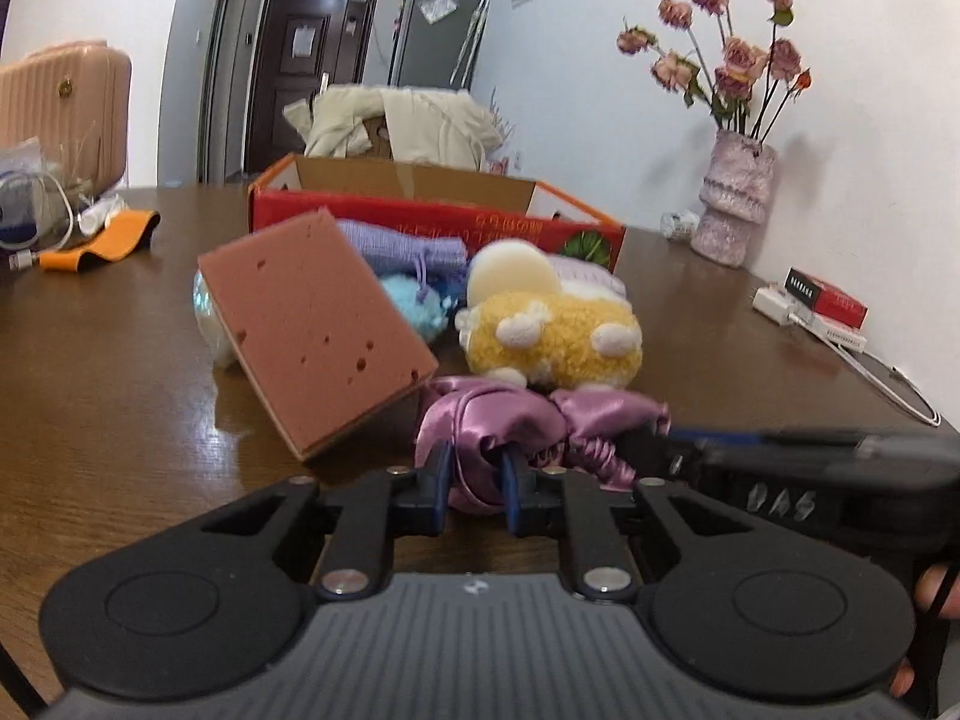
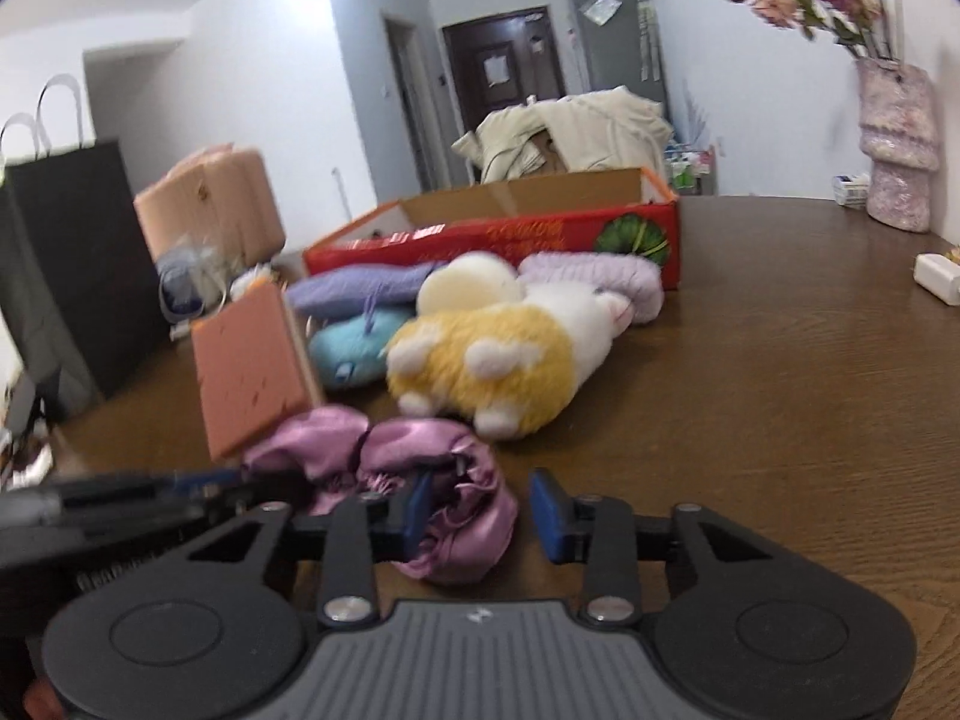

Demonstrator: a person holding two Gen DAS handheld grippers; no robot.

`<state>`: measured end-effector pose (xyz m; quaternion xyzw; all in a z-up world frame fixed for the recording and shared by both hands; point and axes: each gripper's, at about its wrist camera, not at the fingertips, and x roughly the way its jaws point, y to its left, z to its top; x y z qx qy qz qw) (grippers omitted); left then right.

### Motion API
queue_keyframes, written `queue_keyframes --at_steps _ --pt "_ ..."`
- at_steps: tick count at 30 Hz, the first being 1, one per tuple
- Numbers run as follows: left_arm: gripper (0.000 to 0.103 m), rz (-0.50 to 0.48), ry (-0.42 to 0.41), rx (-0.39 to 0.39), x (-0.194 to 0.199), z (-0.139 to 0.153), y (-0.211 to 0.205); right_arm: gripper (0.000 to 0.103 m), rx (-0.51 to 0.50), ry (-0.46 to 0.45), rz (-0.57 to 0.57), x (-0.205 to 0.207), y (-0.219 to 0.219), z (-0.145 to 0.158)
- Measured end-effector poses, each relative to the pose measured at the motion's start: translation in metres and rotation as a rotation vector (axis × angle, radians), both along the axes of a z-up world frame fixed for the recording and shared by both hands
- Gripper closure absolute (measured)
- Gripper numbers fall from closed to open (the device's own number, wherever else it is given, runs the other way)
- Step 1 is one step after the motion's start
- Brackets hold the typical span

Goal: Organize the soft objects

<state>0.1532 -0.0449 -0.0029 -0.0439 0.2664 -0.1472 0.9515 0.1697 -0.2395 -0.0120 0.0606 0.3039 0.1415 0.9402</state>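
Note:
A purple satin scrunchie (image 1: 516, 420) lies on the brown table. My left gripper (image 1: 477, 483) is shut on its left part. My right gripper (image 2: 489, 516) is open, its left finger against the scrunchie (image 2: 420, 456), the right finger beside it over bare wood. Behind stand a tilted pink sponge (image 1: 312, 330), a yellow and white plush (image 1: 558, 330), a blue plush (image 1: 420, 303), a lilac pouch (image 1: 402, 243) and a lilac knit piece (image 2: 600, 279). A red cardboard box (image 1: 432, 210) sits open behind them.
A vase of dried roses (image 1: 732, 198) stands at the far right by the wall, with a red packet (image 1: 828, 297) and white charger (image 1: 774, 303). An orange strap (image 1: 102, 243) and cables lie far left. A black paper bag (image 2: 66, 276) stands at the left.

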Motion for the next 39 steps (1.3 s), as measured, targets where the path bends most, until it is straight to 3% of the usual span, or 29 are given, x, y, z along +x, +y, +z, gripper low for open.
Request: queue_keyframes --at_steps 5,10,14,18,23,27,33,36,39 --pt "0.089 -0.024 -0.008 0.007 0.000 0.003 -0.005 0.093 0.036 -0.004 -0.001 -0.004 -0.006 0.001" --pt "0.093 -0.074 -0.058 -0.039 -0.010 0.020 -0.006 0.095 0.052 -0.063 -0.012 -0.016 -0.018 0.020" --pt "0.093 -0.089 -0.117 -0.071 -0.007 0.051 -0.008 0.096 0.047 -0.117 -0.001 -0.012 -0.024 0.049" --pt "0.093 -0.094 -0.170 -0.088 0.018 0.091 -0.007 0.096 0.036 -0.172 0.028 0.017 -0.026 0.089" --pt "0.093 -0.104 -0.155 -0.125 0.109 0.142 0.010 0.096 0.047 -0.179 0.084 0.118 -0.019 0.135" --pt "0.093 -0.047 -0.050 -0.130 0.219 0.154 0.029 0.096 0.073 -0.074 0.113 0.236 0.000 0.145" --pt "0.093 0.090 0.167 -0.084 0.376 0.108 0.058 0.096 0.123 0.222 0.097 0.402 0.038 0.101" --pt "0.091 0.151 0.230 -0.018 0.415 0.084 0.064 0.094 0.083 0.280 0.061 0.444 0.060 0.072" --pt "0.089 0.142 0.223 -0.021 0.423 0.078 0.068 0.088 0.040 0.323 0.045 0.460 0.074 0.050"
